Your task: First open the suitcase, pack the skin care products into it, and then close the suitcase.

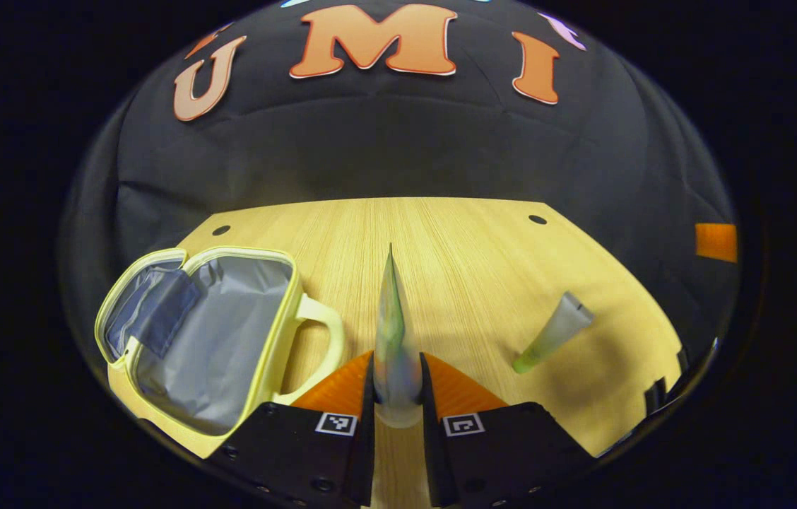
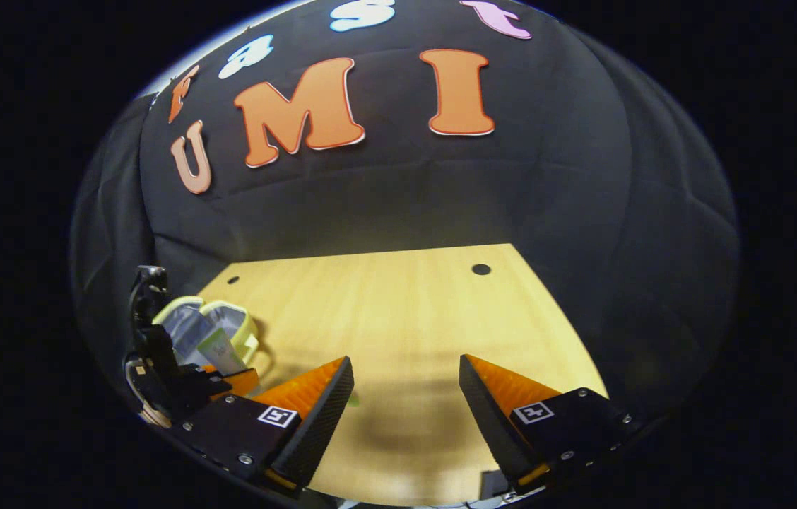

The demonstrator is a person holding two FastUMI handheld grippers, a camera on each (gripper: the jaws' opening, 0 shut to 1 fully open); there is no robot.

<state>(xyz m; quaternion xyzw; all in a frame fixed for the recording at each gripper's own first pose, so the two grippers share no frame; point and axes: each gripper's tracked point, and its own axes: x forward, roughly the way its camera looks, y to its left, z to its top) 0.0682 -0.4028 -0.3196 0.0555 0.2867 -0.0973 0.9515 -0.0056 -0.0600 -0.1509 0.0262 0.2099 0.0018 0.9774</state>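
Observation:
The pale yellow suitcase [image 1: 193, 339] lies open at the left of the wooden table [image 1: 455, 247], its grey lining bare and its handle toward the middle. My left gripper [image 1: 397, 385] is shut on a flat pale-green tube [image 1: 393, 332] that stands edge-on between its fingers, just right of the suitcase handle. A second greenish tube [image 1: 554, 332] lies on the table to the right. In the right gripper view, my right gripper [image 2: 405, 385] hangs open above bare table. That view also has the left gripper [image 2: 190, 378] holding its tube [image 2: 218, 351] in front of the suitcase [image 2: 239, 322].
The black cloth wall closes the back and sides of the table. Two small dark holes [image 1: 537, 219] mark the far corners of the tabletop. A strip of open wood runs between the suitcase and the loose tube.

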